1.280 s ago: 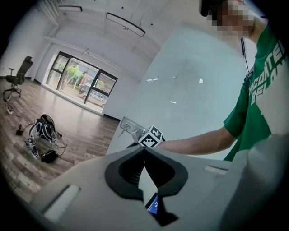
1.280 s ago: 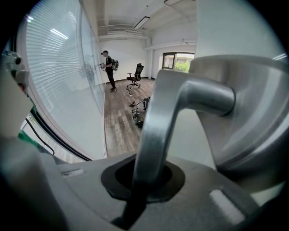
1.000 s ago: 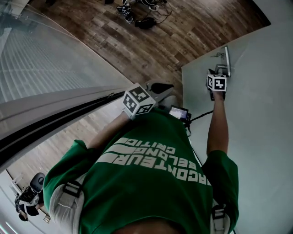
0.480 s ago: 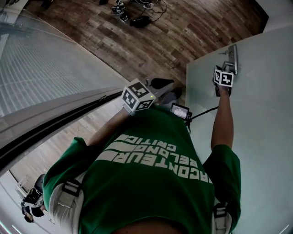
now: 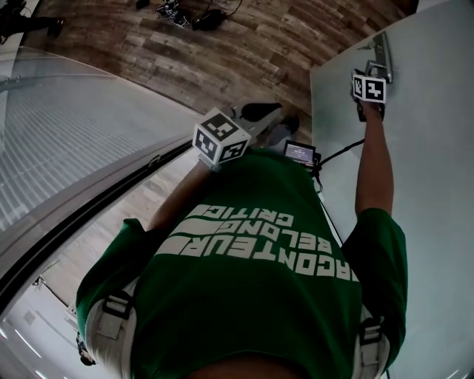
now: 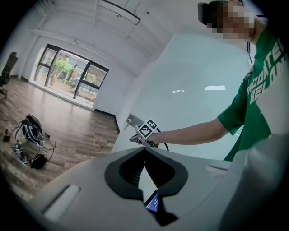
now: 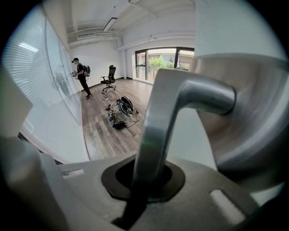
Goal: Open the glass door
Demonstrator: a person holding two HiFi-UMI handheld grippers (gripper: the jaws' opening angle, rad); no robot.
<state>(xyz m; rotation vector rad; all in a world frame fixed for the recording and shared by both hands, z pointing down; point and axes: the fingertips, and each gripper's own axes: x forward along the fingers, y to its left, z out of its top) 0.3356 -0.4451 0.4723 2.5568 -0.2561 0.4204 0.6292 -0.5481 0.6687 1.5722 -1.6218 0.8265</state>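
Head view: right gripper (image 5: 374,74) sits on the door handle (image 5: 383,50), near the free edge of the glass door (image 5: 415,185). Left gripper (image 5: 278,122) is well left of the handle, clear of the door.

Left gripper view: jaw tips together, nothing between them. The handle is far ahead, above the jaws.

Right gripper view: jaws clamped on the handle's metal lever, which rises straight out of them.

A cable tangle (image 5: 181,13) lies on the wooden floor (image 5: 252,55).

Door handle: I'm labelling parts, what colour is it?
The door handle is silver metal, clearest in the right gripper view.
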